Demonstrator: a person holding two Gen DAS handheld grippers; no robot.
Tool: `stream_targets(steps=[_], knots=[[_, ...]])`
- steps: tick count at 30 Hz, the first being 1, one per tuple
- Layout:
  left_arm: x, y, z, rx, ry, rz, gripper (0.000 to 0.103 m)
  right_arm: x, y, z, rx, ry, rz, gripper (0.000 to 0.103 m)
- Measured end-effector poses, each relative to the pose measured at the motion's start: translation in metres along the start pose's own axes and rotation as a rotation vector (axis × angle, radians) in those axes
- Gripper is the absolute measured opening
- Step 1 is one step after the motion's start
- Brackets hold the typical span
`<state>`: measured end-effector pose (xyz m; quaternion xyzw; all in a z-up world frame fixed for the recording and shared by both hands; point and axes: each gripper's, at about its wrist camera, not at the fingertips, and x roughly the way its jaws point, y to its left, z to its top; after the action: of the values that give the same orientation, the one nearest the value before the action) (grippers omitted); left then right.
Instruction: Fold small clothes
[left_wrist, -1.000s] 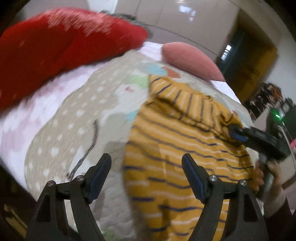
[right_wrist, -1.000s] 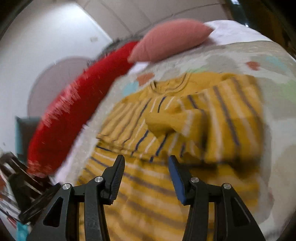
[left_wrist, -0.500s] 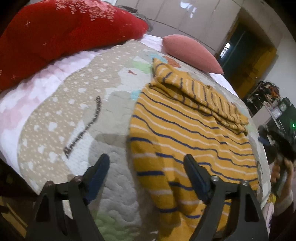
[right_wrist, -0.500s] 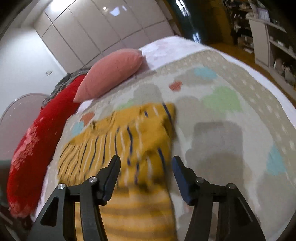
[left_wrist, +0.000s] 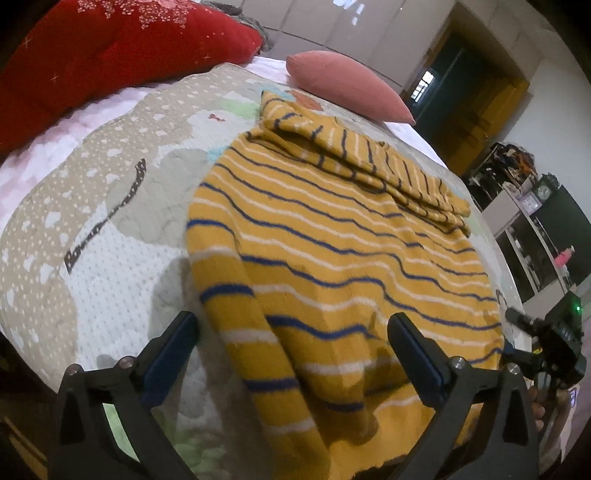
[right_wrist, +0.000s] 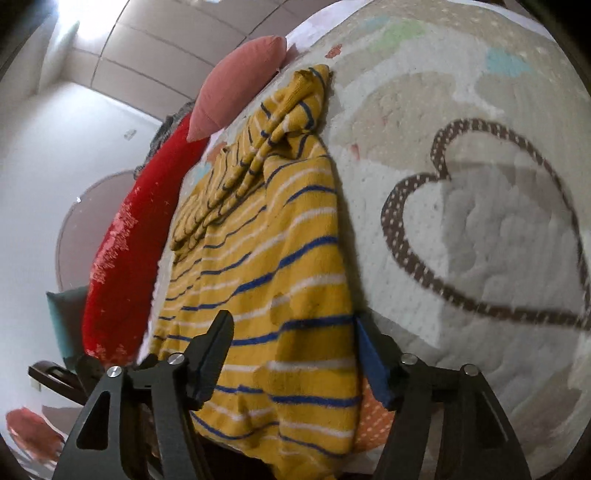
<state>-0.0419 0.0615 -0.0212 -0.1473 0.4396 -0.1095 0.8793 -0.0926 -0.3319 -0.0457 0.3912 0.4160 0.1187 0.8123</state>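
Observation:
A mustard-yellow sweater with blue and white stripes lies flat on a patterned quilt, its sleeves folded across the far, collar end. Its hem hangs over the near bed edge. My left gripper is open, jaws wide apart over the hem's left corner, touching nothing. My right gripper is open over the hem's right corner of the sweater; it also shows in the left wrist view, held by a hand at the right edge.
A red cushion and a pink pillow lie at the bed's far end. A doorway and dark shelving stand right of the bed. The quilt carries a brown heart outline right of the sweater.
Both grippers have drawn back from the folded sleeves at the collar end to the hem at the near edge. The sleeves now lie folded across the chest. Both jaws stay open.

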Motion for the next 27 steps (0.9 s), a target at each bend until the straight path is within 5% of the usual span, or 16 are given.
stream_targets(steps=[3,5,7,11,20,27], knots=[[0.001,-0.006,-0.005,0.028,0.033,0.021,0.102,-0.001,-0.003,-0.005,0.026,-0.015,0.05,0.083],[-0.002,-0.007,-0.007,0.02,0.036,0.024,0.091,0.0,-0.004,-0.007,0.049,-0.026,0.092,0.083],[-0.005,-0.004,-0.008,0.007,0.034,0.029,0.06,0.0,-0.004,-0.009,0.058,-0.018,0.129,0.084],[-0.011,0.006,-0.01,-0.018,0.032,-0.015,0.038,0.007,-0.001,-0.021,0.064,0.051,0.254,0.084],[-0.012,0.013,-0.016,-0.028,0.036,-0.058,0.038,0.023,0.017,-0.036,-0.022,0.092,0.234,0.082],[-0.013,0.012,-0.02,-0.019,0.05,-0.107,0.056,0.023,0.0,-0.044,0.031,0.088,0.257,0.063]])
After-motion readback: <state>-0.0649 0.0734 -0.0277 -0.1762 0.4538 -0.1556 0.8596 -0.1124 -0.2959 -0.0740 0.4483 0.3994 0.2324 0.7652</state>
